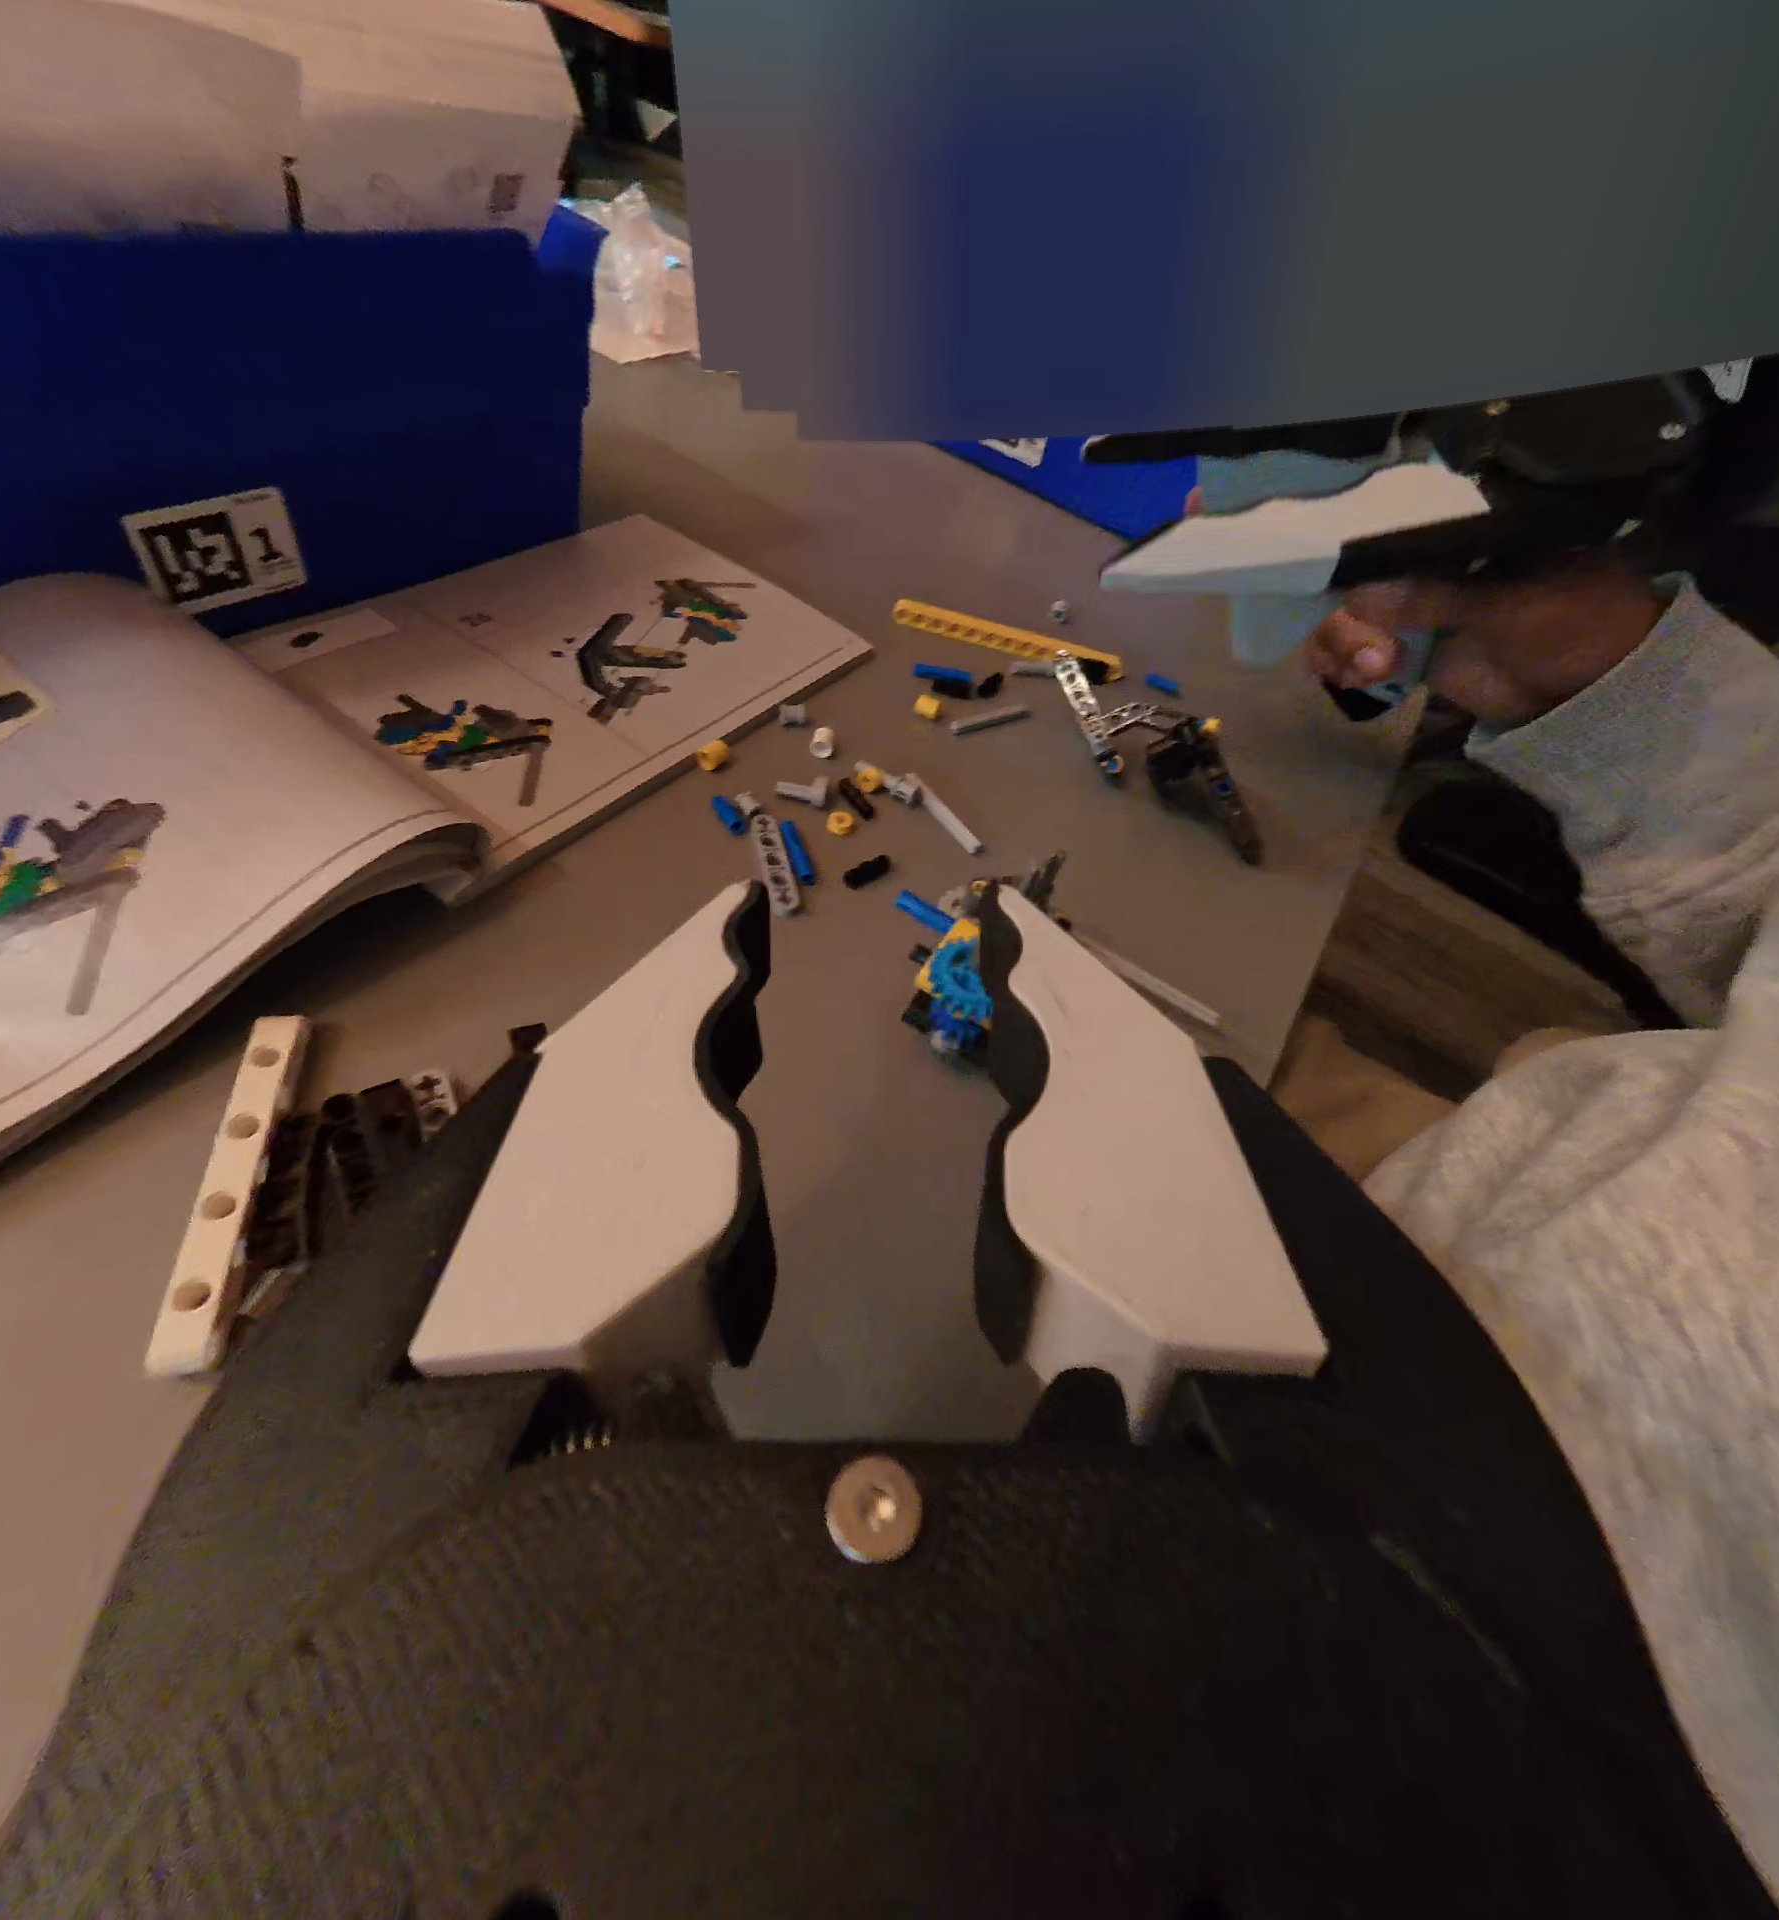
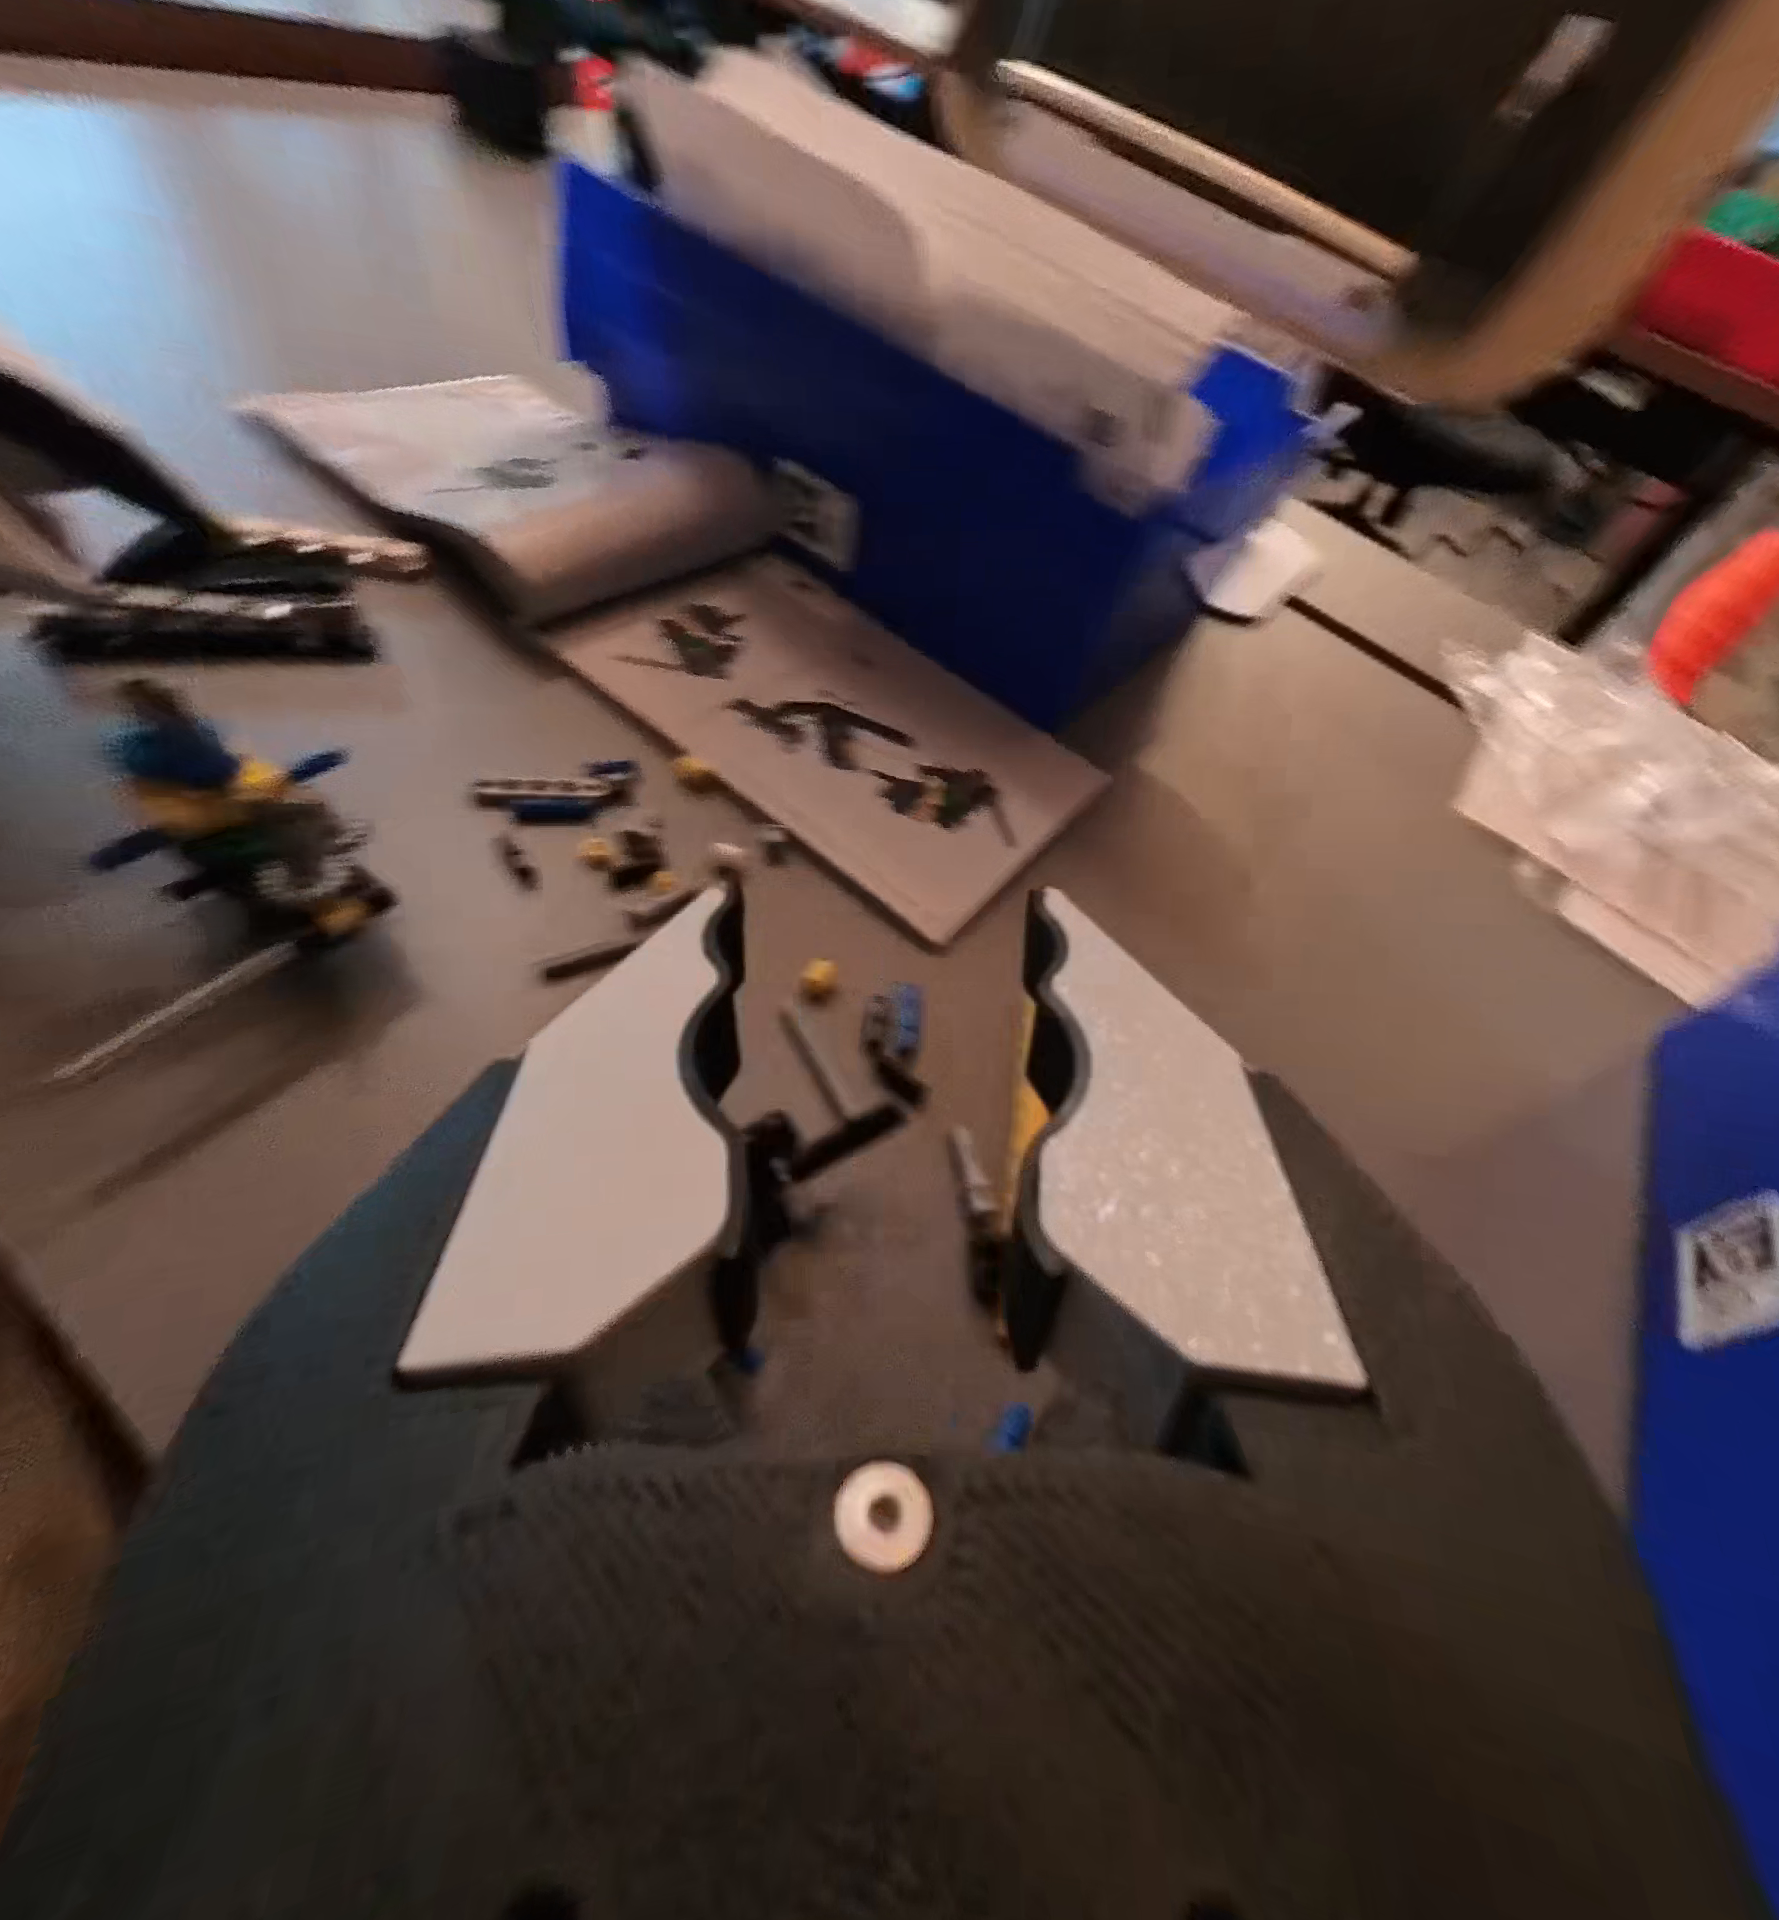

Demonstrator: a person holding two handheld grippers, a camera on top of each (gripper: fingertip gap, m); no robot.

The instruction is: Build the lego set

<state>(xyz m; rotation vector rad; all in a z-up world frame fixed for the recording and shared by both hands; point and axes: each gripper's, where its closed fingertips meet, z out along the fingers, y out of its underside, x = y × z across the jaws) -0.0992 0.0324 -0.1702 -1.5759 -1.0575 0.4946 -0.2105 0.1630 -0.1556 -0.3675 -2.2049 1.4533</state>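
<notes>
Both hand-held grippers point(image 1: 880, 904) point(image 2: 885, 914) parted, empty; right view's small pieces point(image 2: 864, 1049) motion-blurred.

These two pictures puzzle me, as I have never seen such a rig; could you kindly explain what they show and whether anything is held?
Each picture comes from a camera mounted on a hand-held gripper that a person carries, looking forward along its two pale fingers. The left hand-held gripper and the right hand-held gripper are both open and hold nothing. On the grey table lie an open paper instruction booklet, a long yellow holed beam, scattered small blue, yellow and grey pieces, and a small blue-and-yellow partly built model. A blue plastic bin stands behind. The right picture is motion-blurred.
</notes>
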